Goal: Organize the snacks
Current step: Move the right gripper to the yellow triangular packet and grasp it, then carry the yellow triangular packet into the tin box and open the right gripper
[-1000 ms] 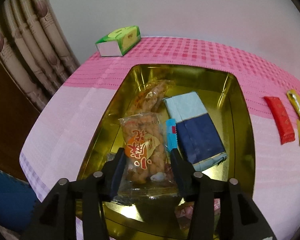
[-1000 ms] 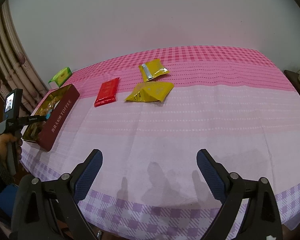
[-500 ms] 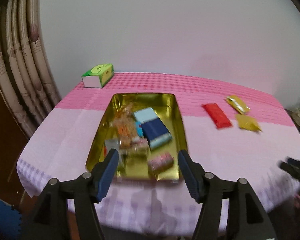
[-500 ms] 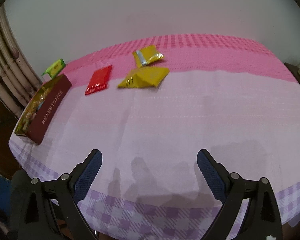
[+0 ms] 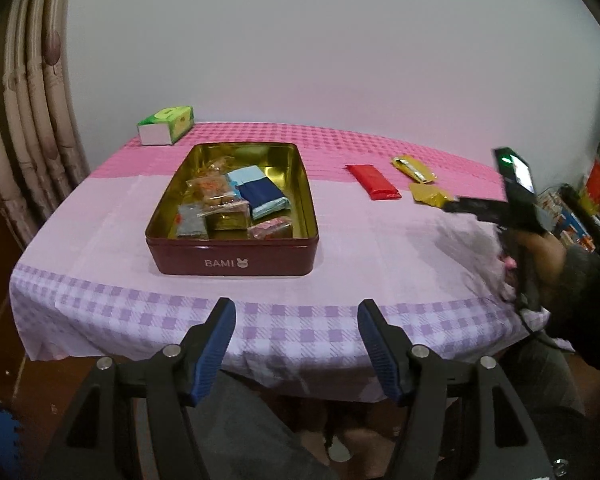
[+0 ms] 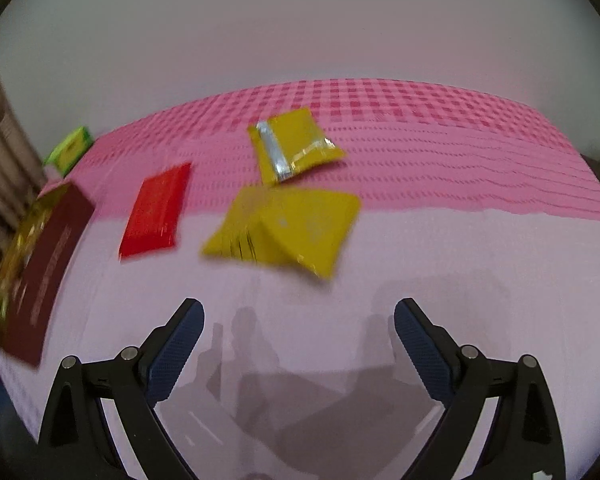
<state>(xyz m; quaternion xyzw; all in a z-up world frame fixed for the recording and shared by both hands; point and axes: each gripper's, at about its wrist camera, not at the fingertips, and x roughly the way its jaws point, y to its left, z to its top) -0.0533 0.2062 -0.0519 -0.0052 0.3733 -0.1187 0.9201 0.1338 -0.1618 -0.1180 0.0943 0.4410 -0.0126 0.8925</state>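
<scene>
Tablecloth (image 5: 340,236): pink and lilac check, covering the whole table.
Tin (image 5: 236,258): maroon, lid off, near the cloth's front-left edge; holds several snack packets, among them a blue box (image 5: 260,194).
Red packet (image 6: 156,210): flat on the cloth, right of the tin.
Yellow packets: one (image 6: 288,226) beside the red packet, another (image 6: 296,150) behind it.
Left gripper (image 5: 296,340): jaws apart, empty, in front of the tin.
Right gripper (image 6: 298,338): jaws apart, empty, near the yellow packets.

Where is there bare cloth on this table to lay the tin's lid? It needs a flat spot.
Bare cloth lies between the red tin and the red packet, and across the near right in front of the right gripper. Crowded: the two yellow packets beside the red one, and the tin's inside.
</scene>
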